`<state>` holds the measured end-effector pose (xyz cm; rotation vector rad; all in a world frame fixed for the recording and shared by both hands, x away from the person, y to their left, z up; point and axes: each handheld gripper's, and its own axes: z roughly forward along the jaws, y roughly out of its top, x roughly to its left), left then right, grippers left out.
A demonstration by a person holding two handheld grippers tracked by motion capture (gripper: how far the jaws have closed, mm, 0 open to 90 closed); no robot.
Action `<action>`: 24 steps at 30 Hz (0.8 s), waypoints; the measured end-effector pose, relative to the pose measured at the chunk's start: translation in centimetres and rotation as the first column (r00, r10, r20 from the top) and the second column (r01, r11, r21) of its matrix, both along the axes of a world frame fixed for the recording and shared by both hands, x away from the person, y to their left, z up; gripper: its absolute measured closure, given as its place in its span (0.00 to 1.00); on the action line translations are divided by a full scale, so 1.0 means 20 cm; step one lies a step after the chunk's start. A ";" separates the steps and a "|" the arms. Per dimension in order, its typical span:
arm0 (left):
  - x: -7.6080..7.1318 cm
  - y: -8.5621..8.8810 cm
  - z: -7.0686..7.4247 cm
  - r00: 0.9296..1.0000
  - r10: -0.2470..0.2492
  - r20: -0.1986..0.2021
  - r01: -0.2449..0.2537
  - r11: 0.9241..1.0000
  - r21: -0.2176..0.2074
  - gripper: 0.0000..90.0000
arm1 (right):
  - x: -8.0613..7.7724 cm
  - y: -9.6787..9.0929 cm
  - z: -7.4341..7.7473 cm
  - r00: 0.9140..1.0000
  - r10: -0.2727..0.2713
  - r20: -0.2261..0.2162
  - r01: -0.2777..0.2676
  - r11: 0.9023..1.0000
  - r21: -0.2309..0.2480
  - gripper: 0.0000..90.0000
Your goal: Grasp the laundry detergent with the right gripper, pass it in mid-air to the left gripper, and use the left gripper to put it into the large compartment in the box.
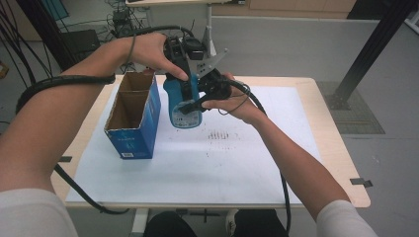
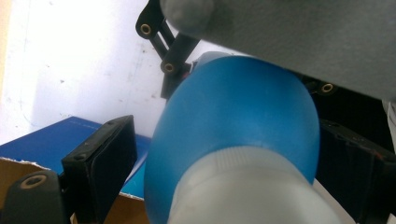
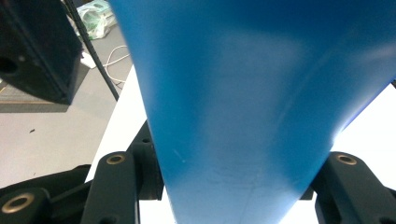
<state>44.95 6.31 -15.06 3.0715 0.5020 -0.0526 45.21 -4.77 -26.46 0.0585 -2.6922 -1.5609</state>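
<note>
We see the left gripper (image 1: pixel 184 79) at the blue bottle's (image 1: pixel 184 106) twelve o'clock, jaws wide around the bottle's top, one pad clear of it. At three o'clock, the right gripper (image 1: pixel 200 101) clamps the bottle's body. The bottle hangs above the white mat (image 1: pixel 237 158), just beside the open blue box's (image 1: pixel 132 118) right edge; open mat lies toward four o'clock.

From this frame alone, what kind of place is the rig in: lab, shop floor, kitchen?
Most likely a lab or workshop set up for recording. A light wooden table with a white mat stands on a grey floor, a black metal frame strut rises at the right, and cables and electronics lie on the floor behind.
</note>
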 end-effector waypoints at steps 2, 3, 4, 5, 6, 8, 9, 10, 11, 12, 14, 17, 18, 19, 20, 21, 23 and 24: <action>0.00 0.00 0.00 1.000 0.000 -0.002 0.000 1.000 0.001 0.13 | 0.00 0.00 0.00 1.000 0.000 0.000 0.000 1.000 0.000 0.49; 0.00 0.00 0.00 1.000 -0.004 -0.005 0.004 1.000 0.004 0.14 | 0.00 0.00 0.00 1.000 -0.002 0.001 0.002 1.000 0.000 0.49; 0.00 0.00 -0.01 1.000 -0.006 -0.005 0.006 1.000 0.007 0.16 | 0.00 0.00 0.00 1.000 -0.003 0.000 0.003 1.000 -0.004 0.49; 0.00 -0.01 -0.01 1.000 -0.004 -0.007 0.004 1.000 0.009 0.16 | -0.01 0.00 0.00 1.000 -0.007 0.001 0.007 1.000 -0.006 0.49; -0.01 -0.01 -0.01 1.000 -0.005 -0.009 0.005 1.000 0.009 0.17 | -0.01 0.00 0.00 1.000 -0.001 0.001 0.001 1.000 -0.005 0.49; -0.01 -0.01 -0.01 1.000 -0.013 -0.006 0.013 1.000 0.014 0.20 | -0.01 0.00 0.00 1.000 0.008 0.000 -0.008 1.000 -0.002 0.49; -0.01 -0.01 -0.01 1.000 -0.015 -0.008 0.015 1.000 0.014 0.22 | -0.01 0.00 0.00 1.000 0.006 0.001 -0.006 1.000 -0.005 0.49; -0.01 -0.01 -0.01 1.000 -0.020 -0.009 0.020 1.000 0.014 0.24 | -0.01 0.00 0.00 1.000 0.004 0.004 -0.004 1.000 -0.008 0.49; -0.01 -0.01 -0.01 1.000 -0.023 -0.008 0.023 1.000 0.014 0.25 | -0.01 0.00 0.00 1.000 0.004 0.007 -0.004 1.000 -0.010 0.49; -0.01 -0.01 -0.01 1.000 -0.024 -0.010 0.024 1.000 0.014 0.27 | -0.01 0.00 0.00 1.000 0.006 0.010 -0.006 1.000 -0.011 0.49; -0.01 -0.02 -0.01 1.000 -0.030 -0.011 0.030 0.999 0.017 0.31 | -0.01 -0.01 0.00 1.000 0.007 0.014 -0.007 1.000 -0.010 0.49; -0.01 -0.02 -0.01 0.999 -0.032 -0.007 0.032 0.999 0.015 0.35 | -0.01 -0.01 0.00 1.000 0.003 0.017 -0.002 1.000 -0.013 0.49; -0.01 -0.02 -0.01 1.000 -0.031 -0.006 0.031 0.999 0.015 0.36 | -0.02 -0.01 0.00 1.000 0.003 0.018 -0.002 1.000 -0.015 0.49; -0.01 -0.02 -0.01 0.999 -0.032 -0.005 0.032 0.999 0.016 0.37 | -0.02 -0.01 0.00 1.000 0.000 0.020 0.000 1.000 -0.018 0.49; -0.01 -0.02 -0.01 0.999 -0.035 -0.006 0.035 0.999 0.017 0.37 | -0.02 -0.01 0.00 1.000 0.001 0.021 -0.001 1.000 -0.016 0.49; -0.01 -0.02 -0.01 0.999 -0.036 -0.003 0.036 0.999 0.019 0.37 | -0.02 -0.01 0.00 1.000 0.002 0.022 -0.002 1.000 -0.015 0.49; -0.02 -0.02 0.00 0.999 -0.043 0.002 0.043 0.999 0.026 0.38 | -0.02 -0.01 0.00 1.000 0.003 0.024 -0.002 1.000 -0.013 0.49; -0.02 -0.02 0.00 0.999 -0.045 0.002 0.045 0.999 0.026 0.38 | -0.02 -0.01 -0.01 1.000 0.004 0.025 -0.003 1.000 -0.012 0.49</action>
